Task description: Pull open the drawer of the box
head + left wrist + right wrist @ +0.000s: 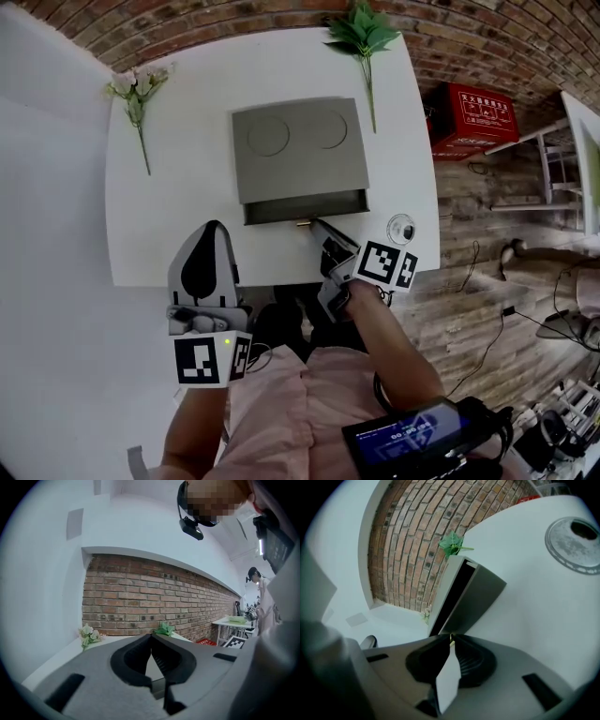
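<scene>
Well, nearest the person, the left gripper (214, 227) hovered at the near edge of the white table (169, 234). Its jaws were pressed together with nothing between them. Just past it, to the right, the right gripper (315, 225) reached in low, its jaws pinched narrow on the small brass handle (304, 223) of the drawer (305, 208). The drawer stood a little way out of the grey box (298, 145), which sat near the middle of the table. A small round white object (400, 228) lay right of that gripper. Farther back, a white flower sprig (137, 94) lay left of the box and a green leafy sprig (362, 37) to its right, with brick (234, 14) beyond.
</scene>
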Demonstrator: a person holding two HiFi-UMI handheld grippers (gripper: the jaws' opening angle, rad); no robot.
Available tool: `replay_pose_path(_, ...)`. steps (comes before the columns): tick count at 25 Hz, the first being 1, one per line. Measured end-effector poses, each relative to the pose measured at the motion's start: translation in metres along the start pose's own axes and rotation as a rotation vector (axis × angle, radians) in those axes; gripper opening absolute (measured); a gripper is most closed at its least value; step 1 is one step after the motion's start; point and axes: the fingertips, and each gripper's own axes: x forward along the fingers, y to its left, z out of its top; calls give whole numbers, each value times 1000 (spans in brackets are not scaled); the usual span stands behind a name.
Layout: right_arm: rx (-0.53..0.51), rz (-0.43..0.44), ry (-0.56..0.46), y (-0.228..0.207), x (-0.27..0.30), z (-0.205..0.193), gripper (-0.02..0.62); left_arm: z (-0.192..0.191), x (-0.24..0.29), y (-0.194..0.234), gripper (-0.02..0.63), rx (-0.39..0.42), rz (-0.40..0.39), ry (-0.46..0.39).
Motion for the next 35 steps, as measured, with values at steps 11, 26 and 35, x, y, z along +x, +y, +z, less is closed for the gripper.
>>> replay_pose_path(11, 1, 1, 3, -3, -11, -10, 40, 2, -15, -4, 9, 11, 15, -7)
replay_pose_path(26, 2, 2, 3, -7, -23, -26, 40, 2, -33, -13, 9, 21, 14, -13)
replay_pose_path(35, -1, 4, 22, -9, -27, -32, 40, 6, -36, -12, 9, 20, 36, -22)
